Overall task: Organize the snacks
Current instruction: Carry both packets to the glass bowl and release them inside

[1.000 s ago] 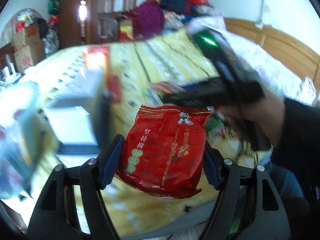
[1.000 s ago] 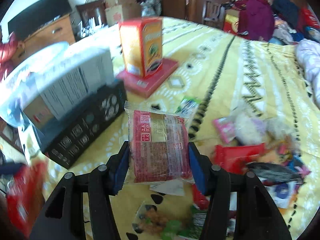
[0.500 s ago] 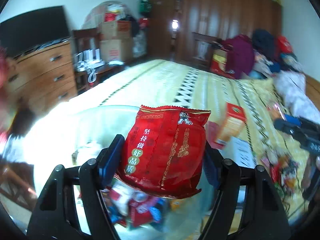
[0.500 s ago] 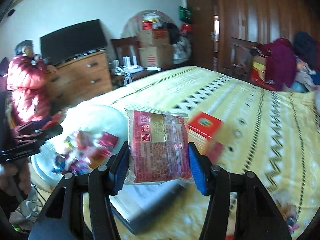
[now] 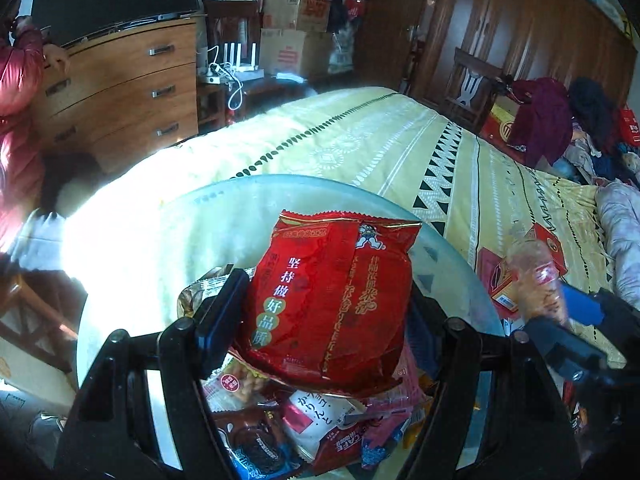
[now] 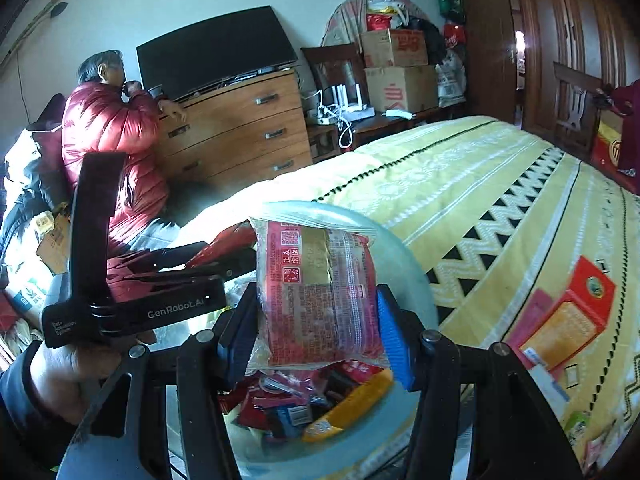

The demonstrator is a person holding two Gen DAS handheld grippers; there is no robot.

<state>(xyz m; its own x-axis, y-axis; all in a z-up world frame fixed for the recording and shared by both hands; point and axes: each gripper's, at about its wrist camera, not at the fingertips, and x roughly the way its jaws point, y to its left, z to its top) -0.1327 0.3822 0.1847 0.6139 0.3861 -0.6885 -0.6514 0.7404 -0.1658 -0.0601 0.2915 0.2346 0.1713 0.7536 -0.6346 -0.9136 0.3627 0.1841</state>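
Observation:
My left gripper (image 5: 326, 320) is shut on a red snack bag (image 5: 332, 300) with Chinese print and holds it above a round translucent tub (image 5: 224, 200) that has several snack packets (image 5: 320, 420) in it. My right gripper (image 6: 316, 328) is shut on a clear-wrapped red and gold packet (image 6: 316, 292), also over the same tub (image 6: 404, 264), whose bottom shows more packets (image 6: 304, 404). The left gripper's black body (image 6: 132, 304) sits just left of the right one. The right gripper with its packet (image 5: 536, 280) shows at the right edge of the left wrist view.
The tub rests at the edge of a bed with a yellow patterned cover (image 6: 480, 184). An orange and red box (image 6: 568, 320) lies on the bed to the right. A person in a red jacket (image 6: 104, 128) stands by a wooden dresser (image 6: 236, 132). Cardboard boxes (image 6: 396, 64) are stacked beyond.
Both grippers have swung left from the snack pile on the bed to the tub at the bed's edge, each still carrying its packet. The dresser and the person have come into view.

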